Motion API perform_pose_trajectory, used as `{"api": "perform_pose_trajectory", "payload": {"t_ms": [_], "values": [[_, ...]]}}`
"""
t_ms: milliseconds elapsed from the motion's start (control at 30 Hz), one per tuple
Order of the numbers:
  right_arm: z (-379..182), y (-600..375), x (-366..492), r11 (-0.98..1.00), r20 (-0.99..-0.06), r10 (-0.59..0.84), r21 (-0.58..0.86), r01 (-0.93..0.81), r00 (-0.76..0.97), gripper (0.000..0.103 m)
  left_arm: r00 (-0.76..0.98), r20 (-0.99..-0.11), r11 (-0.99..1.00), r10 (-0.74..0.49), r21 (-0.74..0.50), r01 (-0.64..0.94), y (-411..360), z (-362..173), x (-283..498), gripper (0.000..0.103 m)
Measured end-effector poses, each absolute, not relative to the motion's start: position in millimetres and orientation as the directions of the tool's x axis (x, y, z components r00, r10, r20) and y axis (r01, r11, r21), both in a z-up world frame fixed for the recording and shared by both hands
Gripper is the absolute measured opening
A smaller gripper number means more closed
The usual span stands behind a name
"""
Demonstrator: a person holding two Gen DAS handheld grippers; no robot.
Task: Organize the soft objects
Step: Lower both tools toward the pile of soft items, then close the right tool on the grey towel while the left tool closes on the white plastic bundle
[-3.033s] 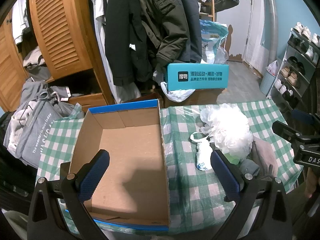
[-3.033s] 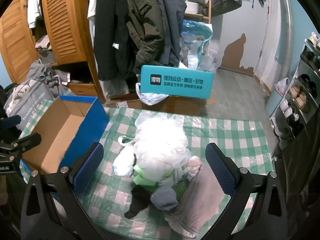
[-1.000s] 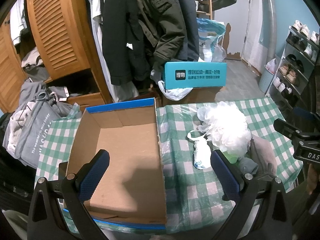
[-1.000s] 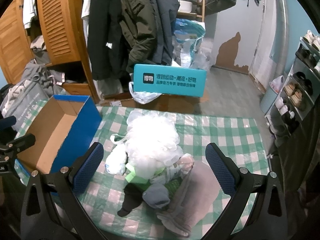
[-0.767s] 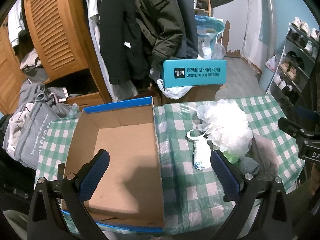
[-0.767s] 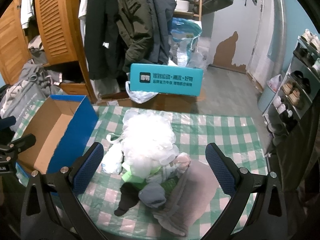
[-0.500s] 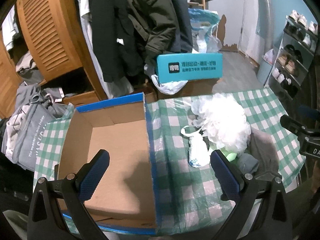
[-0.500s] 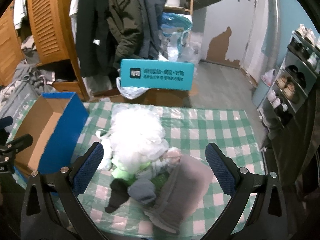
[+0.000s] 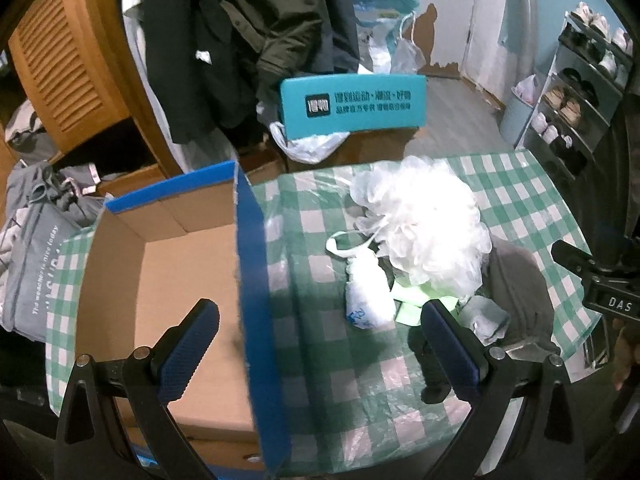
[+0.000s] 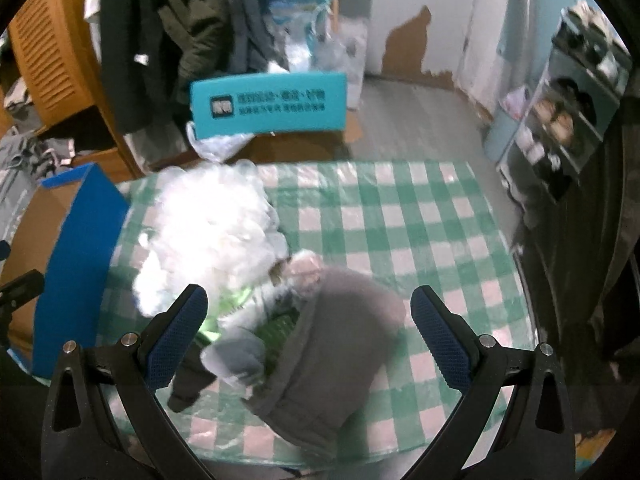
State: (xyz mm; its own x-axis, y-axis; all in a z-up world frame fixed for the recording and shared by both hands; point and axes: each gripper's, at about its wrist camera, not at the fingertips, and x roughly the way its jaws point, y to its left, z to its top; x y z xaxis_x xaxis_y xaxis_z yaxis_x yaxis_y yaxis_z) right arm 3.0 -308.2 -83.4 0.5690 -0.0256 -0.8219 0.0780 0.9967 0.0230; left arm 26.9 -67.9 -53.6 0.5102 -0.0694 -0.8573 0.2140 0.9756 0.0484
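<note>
A pile of soft things lies on the green checked tablecloth (image 9: 520, 208): a white mesh bath puff (image 9: 424, 224), a small white pouch (image 9: 366, 300), a light green cloth (image 9: 412, 306), a grey cloth (image 9: 516, 284) and a dark sock (image 9: 434, 376). An open cardboard box (image 9: 160, 280) with blue sides stands left of the pile. My left gripper (image 9: 320, 340) is open and empty, hovering over the box's right wall. My right gripper (image 10: 308, 324) is open and empty above the grey cloth (image 10: 332, 344), with the puff (image 10: 208, 236) to its left.
A teal carton (image 9: 352, 106) stands on a brown box beyond the table. Coats (image 9: 256, 28) hang behind it beside a wooden wardrobe (image 9: 68, 68). A shoe rack (image 9: 580, 92) is at the right. A grey bag (image 9: 32, 256) lies at the left.
Both grippers have shifted right over the table. The left now sits over the box's right wall; the right is over the grey cloth. Nothing was grasped.
</note>
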Motion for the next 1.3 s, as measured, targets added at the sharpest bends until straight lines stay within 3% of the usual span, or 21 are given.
{"api": "perform_pose_trajectory", "payload": {"t_ms": [667,1300], "values": [[-152,-325,20,0.986,-0.927,-0.04,0.023,0.163,0.373,0.1,0.37,-0.926,0.976,-0.076,0.007,0.217,-87,-109,54,0.102],[-200,-329,34,0.98,-0.971,-0.032,0.016,0.197,0.238,0.1,0.334,-0.943,0.977,0.004,0.074,0.198,-104,-147,71,0.102]]}}
